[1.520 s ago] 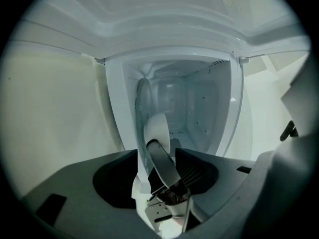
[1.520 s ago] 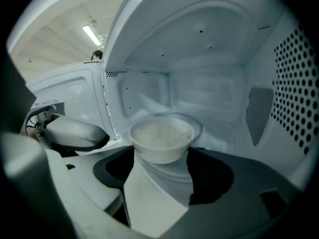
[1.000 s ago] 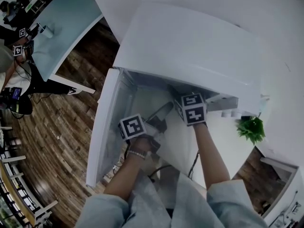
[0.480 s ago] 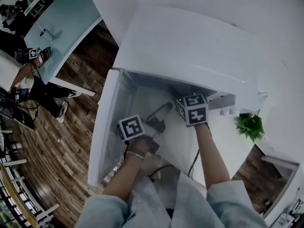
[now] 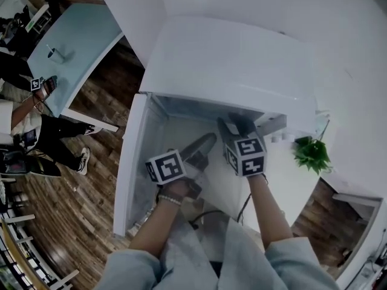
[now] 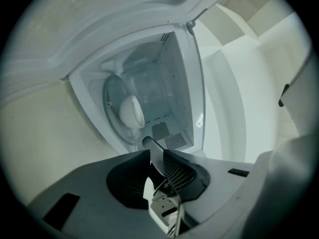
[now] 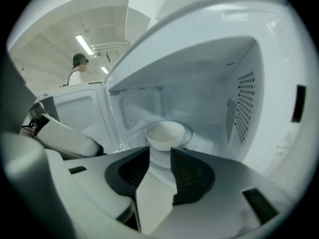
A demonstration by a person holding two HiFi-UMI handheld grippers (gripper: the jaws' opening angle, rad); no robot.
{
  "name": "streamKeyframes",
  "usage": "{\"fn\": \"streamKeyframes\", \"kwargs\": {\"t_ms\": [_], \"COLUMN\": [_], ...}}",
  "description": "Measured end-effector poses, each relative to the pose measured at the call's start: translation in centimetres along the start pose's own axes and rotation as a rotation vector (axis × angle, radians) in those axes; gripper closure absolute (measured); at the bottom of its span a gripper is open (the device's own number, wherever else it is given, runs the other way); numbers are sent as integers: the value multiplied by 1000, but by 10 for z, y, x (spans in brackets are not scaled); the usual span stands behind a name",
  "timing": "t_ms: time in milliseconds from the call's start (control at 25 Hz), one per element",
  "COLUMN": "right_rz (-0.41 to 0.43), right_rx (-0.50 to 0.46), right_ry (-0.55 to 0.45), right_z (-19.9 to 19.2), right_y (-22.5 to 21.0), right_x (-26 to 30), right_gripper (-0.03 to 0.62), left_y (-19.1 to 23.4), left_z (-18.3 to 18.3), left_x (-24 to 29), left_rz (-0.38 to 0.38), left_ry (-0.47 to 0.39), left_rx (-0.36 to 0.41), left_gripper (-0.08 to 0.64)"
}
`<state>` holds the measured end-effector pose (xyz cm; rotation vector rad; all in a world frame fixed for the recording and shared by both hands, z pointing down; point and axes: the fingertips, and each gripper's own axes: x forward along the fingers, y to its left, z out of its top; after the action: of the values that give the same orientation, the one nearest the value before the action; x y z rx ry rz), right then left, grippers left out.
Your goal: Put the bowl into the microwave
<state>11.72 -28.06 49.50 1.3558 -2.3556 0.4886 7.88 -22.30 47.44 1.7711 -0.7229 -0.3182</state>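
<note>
A white bowl [image 7: 164,133] sits upright on the glass turntable [image 7: 187,133] inside the open white microwave [image 5: 236,65]. It also shows as a pale bowl [image 6: 132,111] deep in the cavity. My right gripper [image 7: 159,156] is at the cavity mouth, just short of the bowl. Its jaws are closing with a narrow gap and nothing between them. My left gripper [image 6: 154,153] hangs in front of the opening, clear of the bowl, its jaws also closing on nothing. In the head view the left gripper [image 5: 204,142] and right gripper [image 5: 231,125] reach under the microwave's top, which hides the bowl.
The microwave door [image 5: 130,174] stands swung open on the left. A small green plant [image 5: 311,153] is on the counter to the right. A pale blue table [image 5: 72,47] and a standing person [image 5: 24,132] are on the wooden floor at the left.
My right gripper has drawn back a little from the cavity toward me. The left gripper has hardly moved. The person at the left has shifted.
</note>
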Motion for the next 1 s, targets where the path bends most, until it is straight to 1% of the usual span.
{"fn": "streamKeyframes", "kwargs": {"t_ms": [40, 120, 200, 240, 280, 320, 400, 560, 680, 880, 1000], "right_rz": [-3, -10, -26, -34, -42, -49, -54, -44, -36, -9, -3], "right_rx": [5, 9, 3, 2, 2, 3, 6, 29, 39, 21, 16], "right_ry": [-11, -32, -47, -55, -65, -77, -104, -160, -198, -260, -298], "right_z": [1, 2, 4, 5, 7, 9, 14, 25, 36, 50, 57], "right_y": [1, 2, 2, 2, 2, 2, 4, 9, 13, 27, 33], "right_x": [-5, -17, -27, -33, -39, -45, -56, -78, -94, -123, -138], "right_gripper": [469, 518, 528, 528, 536, 569, 589, 589, 589, 589, 589], "left_y": [-3, -10, -17, -21, -26, -30, -38, -55, -69, -99, -117], "left_z": [0, 1, 3, 5, 7, 9, 13, 15, 17, 21, 20], "left_x": [0, -1, -3, -5, -7, -9, -12, -19, -25, -37, -43], "left_rz": [0, 2, 5, 8, 10, 11, 7, -16, -28, -51, -62], "left_ry": [1, 2, -6, -15, -23, -30, -41, -50, -63, -103, -100], "left_rx": [12, 37, 71, 97, 127, 157, 199, 234, 276, 384, 463], "left_gripper": [488, 523, 534, 568, 569, 569, 569, 569, 569, 569, 569]}}
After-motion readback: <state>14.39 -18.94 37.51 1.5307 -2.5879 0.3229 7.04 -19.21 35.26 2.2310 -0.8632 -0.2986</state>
